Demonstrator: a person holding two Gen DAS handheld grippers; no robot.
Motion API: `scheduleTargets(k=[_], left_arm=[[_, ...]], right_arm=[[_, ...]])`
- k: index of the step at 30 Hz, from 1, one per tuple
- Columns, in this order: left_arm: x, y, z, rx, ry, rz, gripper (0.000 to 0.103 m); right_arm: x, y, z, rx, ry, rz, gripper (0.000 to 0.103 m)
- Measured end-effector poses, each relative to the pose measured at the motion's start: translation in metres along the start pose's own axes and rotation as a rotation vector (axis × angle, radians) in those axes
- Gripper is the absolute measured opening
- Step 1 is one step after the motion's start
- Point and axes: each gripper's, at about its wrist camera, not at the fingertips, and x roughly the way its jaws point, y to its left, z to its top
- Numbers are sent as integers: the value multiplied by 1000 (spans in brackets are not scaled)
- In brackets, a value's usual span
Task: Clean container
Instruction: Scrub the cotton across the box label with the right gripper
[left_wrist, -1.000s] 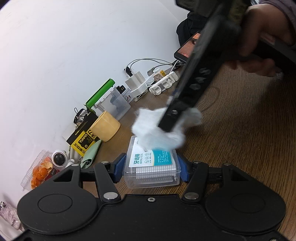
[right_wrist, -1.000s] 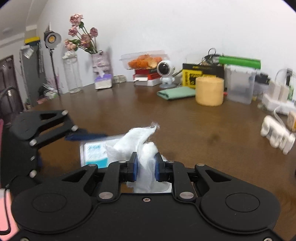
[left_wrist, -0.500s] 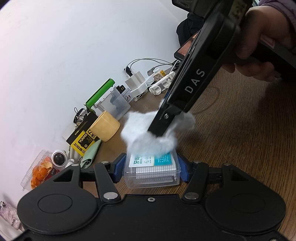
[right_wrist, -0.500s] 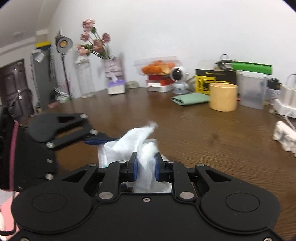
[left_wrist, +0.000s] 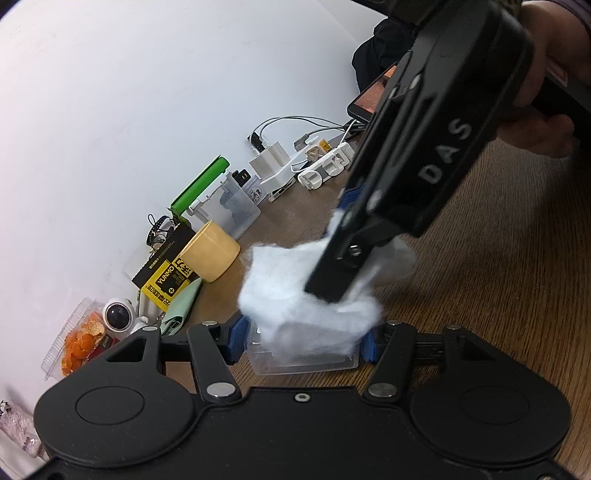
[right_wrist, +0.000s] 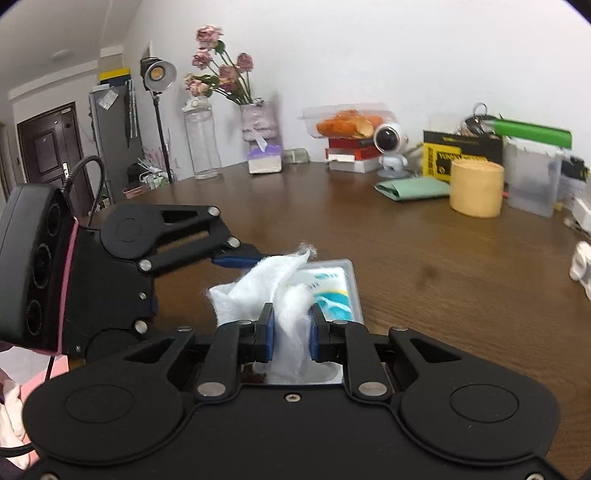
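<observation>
**Box pinned at the left claw, tissue pressed onto its lid**

The clear plastic container (left_wrist: 303, 358) lay flat on the brown wooden table (left_wrist: 498, 295), wedged between the two blue pads of the left gripper (left_wrist: 302, 341), which was pinching it by its short sides. From the left wrist view only the box's near wall and a strip of lid showed, right at the claw's mouth; the rest sat under a crumpled white tissue (left_wrist: 295, 295).

The right gripper (right_wrist: 290, 334) came in from above and to the right, its jaws pressed together on a wad of that tissue, the blue pads nipping it on both sides. In the right wrist view the tissue (right_wrist: 266, 291) spilled forward from the claw tips over the container's (right_wrist: 332, 284) near end (the teal-and-white label still showed at the far right corner). The left gripper (right_wrist: 236, 258) reached in from the left, one blue finger against the box's far edge.

Along the wall stood a yellow cylinder (right_wrist: 476, 192), a folded green cloth (right_wrist: 412, 188) and a small white camera (right_wrist: 389, 142), all well apart from the box.
</observation>
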Motion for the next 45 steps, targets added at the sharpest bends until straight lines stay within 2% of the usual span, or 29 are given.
scheduleTargets(k=[8, 26, 35, 38, 45], left_arm=[[1, 1, 0, 0, 0, 0, 57], [2, 1, 0, 1, 0, 0, 57], [1, 0, 1, 1, 0, 0, 57], [1, 0, 1, 1, 0, 0, 57], [1, -1, 1, 2, 0, 1, 57]], right_arm=[[-4, -13, -4, 38, -12, -95, 19], [-4, -10, -3, 23, -11, -104, 19], [-3, 6, -4, -24, -17, 9, 19], [-4, 8, -3, -32, -10, 14, 19], [-2, -24, 0, 55, 20, -117, 19]])
